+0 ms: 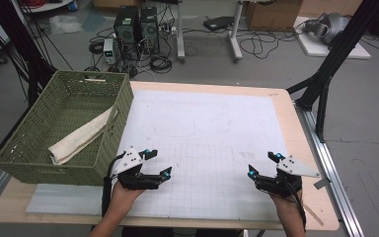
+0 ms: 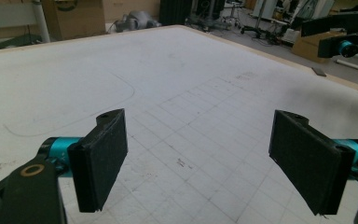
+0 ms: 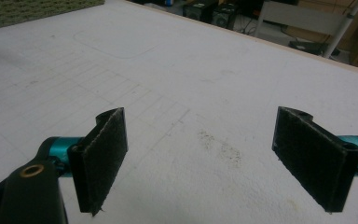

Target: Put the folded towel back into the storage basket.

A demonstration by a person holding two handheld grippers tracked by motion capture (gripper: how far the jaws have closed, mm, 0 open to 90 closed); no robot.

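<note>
A green woven basket (image 1: 39, 148) stands at the table's left edge with a folded cream cloth (image 1: 81, 137) lying in it, one end draped toward the right wall. My left gripper (image 1: 157, 163) rests low over the white gridded mat (image 1: 202, 148) just right of the basket, jaws wide apart and empty; its own view shows the left gripper (image 2: 205, 163) with bare mat between the pads. My right gripper (image 1: 263, 164) sits near the mat's right front, open with nothing in it. The right gripper (image 3: 212, 163) looks across the mat, with the basket's wall (image 3: 32, 9) at the top left.
The wooden table edge (image 1: 296, 128) runs along the right. Beyond the table are computer towers (image 1: 135, 27), cables on the floor and black stand legs (image 1: 325, 74). My other gripper (image 2: 345, 44) appears far right in the left gripper view.
</note>
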